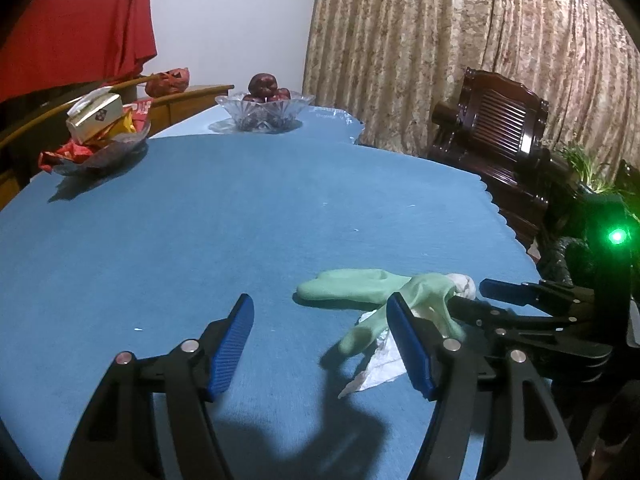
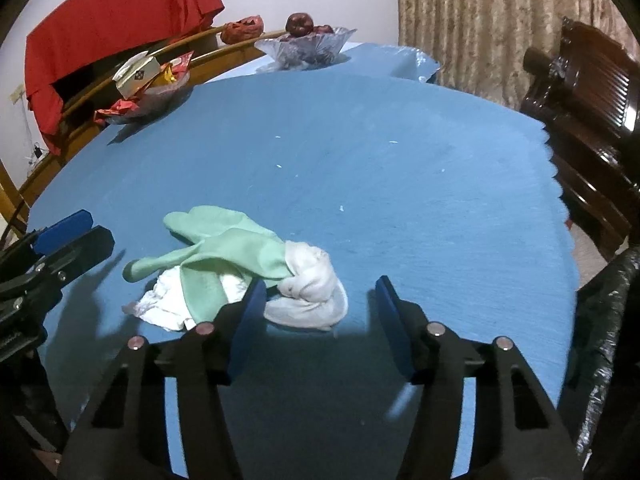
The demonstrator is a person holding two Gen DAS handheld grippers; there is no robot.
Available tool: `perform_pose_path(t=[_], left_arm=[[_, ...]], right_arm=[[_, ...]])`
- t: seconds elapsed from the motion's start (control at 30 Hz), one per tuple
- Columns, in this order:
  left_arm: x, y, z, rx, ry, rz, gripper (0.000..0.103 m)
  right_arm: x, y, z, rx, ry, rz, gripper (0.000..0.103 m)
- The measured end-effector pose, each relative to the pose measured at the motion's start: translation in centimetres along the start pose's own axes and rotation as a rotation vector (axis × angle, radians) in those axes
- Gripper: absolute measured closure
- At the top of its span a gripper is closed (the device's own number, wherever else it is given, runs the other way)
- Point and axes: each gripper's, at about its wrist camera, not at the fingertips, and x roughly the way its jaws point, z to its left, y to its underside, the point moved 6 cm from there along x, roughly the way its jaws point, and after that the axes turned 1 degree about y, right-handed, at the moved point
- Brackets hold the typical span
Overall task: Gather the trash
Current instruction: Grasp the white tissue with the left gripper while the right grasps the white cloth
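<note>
Trash: a green glove (image 2: 224, 256), a white cloth (image 2: 316, 284) and crumpled paper (image 2: 164, 304) lie in one heap on the blue tablecloth (image 2: 360, 168), lower left of the middle in the right wrist view.
Right gripper (image 2: 320, 312): jaws apart, nothing pinched; its left finger is right by the heap, with the cloth's edge just ahead of the gap.
Left gripper (image 1: 320, 344): jaws apart, empty; the heap is by its right finger, lower right in the left wrist view.
Far end: a glass fruit bowl (image 1: 264, 114).
</note>
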Motion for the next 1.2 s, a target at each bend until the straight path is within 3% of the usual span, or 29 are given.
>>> perform_pose_path(t=[0.1, 0.3, 0.57, 0.83, 1.1, 1.13, 1.2], left_arm=[[0.3, 0.1, 0.1, -0.002, 0.001, 0.003, 0.035], [0.4, 0.1, 0.0, -0.002, 0.000, 0.007, 0.035], [0.3, 0.3, -1.0, 0.005, 0.018, 0.009, 0.035], [1.9, 0.4, -2.9, 0.019, 0.061, 0.045, 0.035], [4.4, -0.4, -4.2, 0.014, 0.084, 0.079, 0.035], [4.8, -0.3, -4.3, 0.012, 0.088, 0.088, 0.036], [5.4, -0.2, -4.4, 0.008, 0.105, 0.108, 0.048]], right_arm=[[0.5, -0.1, 0.3, 0.003, -0.041, 0.018, 0.066], [0.2, -0.1, 0.4, 0.001, -0.065, 0.011, 0.076], [-1.6, 0.0, -1.6, 0.084, 0.009, -0.054, 0.077], [-2.3, 0.8, -4.2, 0.132, 0.052, -0.058, 0.077], [-2.0, 0.8, -4.5, 0.135, 0.057, -0.053, 0.077], [-2.0, 0.8, -4.5, 0.133, 0.058, -0.052, 0.077], [-2.0, 0.8, -4.4, 0.133, 0.059, -0.052, 0.077]])
